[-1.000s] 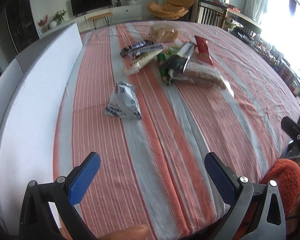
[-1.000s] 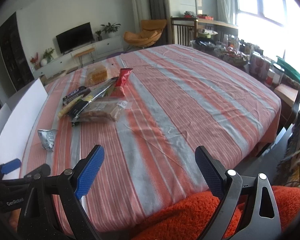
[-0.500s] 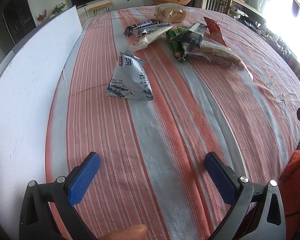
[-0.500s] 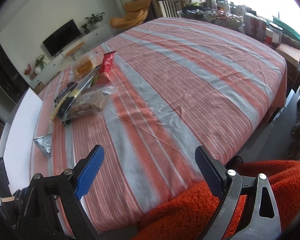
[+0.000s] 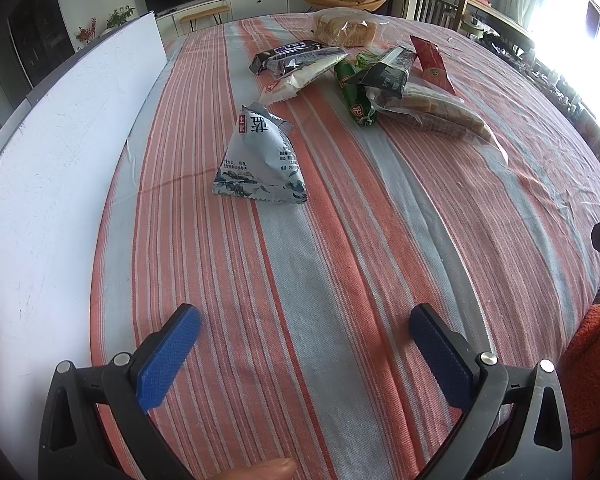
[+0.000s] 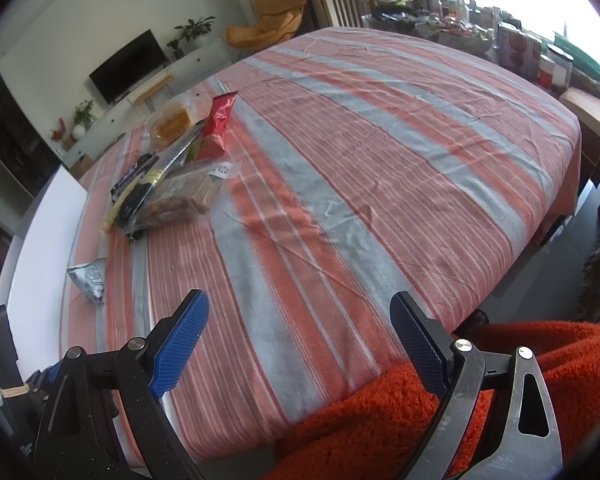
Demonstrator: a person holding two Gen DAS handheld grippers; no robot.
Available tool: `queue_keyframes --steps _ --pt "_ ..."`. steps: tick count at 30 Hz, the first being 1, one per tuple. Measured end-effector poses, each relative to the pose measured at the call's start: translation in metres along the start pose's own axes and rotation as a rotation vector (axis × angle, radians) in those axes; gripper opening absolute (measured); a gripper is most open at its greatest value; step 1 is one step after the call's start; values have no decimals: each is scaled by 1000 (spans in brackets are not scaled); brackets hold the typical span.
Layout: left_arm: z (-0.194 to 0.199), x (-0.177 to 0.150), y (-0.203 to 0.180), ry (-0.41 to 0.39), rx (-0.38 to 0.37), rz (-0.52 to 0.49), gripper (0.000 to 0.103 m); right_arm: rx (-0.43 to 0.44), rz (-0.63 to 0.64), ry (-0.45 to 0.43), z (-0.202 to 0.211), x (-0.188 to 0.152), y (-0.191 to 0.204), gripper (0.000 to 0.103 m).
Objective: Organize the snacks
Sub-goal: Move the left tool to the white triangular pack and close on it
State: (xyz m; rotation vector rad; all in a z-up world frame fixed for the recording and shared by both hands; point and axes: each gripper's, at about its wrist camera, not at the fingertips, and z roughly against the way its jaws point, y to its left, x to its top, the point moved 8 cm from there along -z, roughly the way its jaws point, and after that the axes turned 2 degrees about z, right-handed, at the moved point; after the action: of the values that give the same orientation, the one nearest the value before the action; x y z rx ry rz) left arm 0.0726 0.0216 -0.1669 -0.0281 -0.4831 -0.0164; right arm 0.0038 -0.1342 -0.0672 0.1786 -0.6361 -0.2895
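**Two open grippers over a striped table of snacks**

The left gripper (image 5: 304, 334) hovers low over an orange-and-grey striped tablecloth (image 5: 340, 280), its blue-padded fingers spread wide with nothing between them. Ahead of it a pale blue triangular snack packet (image 5: 260, 160) lies alone on the cloth. Farther back sits a loose pile of snacks (image 5: 356, 76): dark wrapped bars, a green packet, a red sachet (image 5: 432, 64), bagged bread. A white board (image 5: 60, 168) runs along the table's left edge. The right gripper (image 6: 300, 326) is also spread wide and empty, above the table's near edge and an orange fleece sleeve (image 6: 420, 420).
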Motion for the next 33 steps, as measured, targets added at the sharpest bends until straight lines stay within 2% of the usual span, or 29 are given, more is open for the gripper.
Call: queue_keyframes --steps 3,5,11,18,28,31,33 --pt "0 0 0 2 0 2 103 5 -8 4 -5 12 -7 94" --pt "0 -1 0 -3 -1 0 103 4 -7 6 0 8 1 94" --pt "0 -1 0 -12 -1 -1 103 10 -4 9 -18 34 -25 94" --pt "1 -2 0 -30 -7 -10 103 13 -6 11 -19 28 -22 94" --pt "0 -1 0 -12 -18 -28 103 14 -5 9 -19 23 -21 94" --pt "-1 0 1 18 -31 -35 103 14 -5 7 -19 24 -21 94" --pt "2 1 5 24 -78 1 103 18 -5 4 -19 23 -21 94"
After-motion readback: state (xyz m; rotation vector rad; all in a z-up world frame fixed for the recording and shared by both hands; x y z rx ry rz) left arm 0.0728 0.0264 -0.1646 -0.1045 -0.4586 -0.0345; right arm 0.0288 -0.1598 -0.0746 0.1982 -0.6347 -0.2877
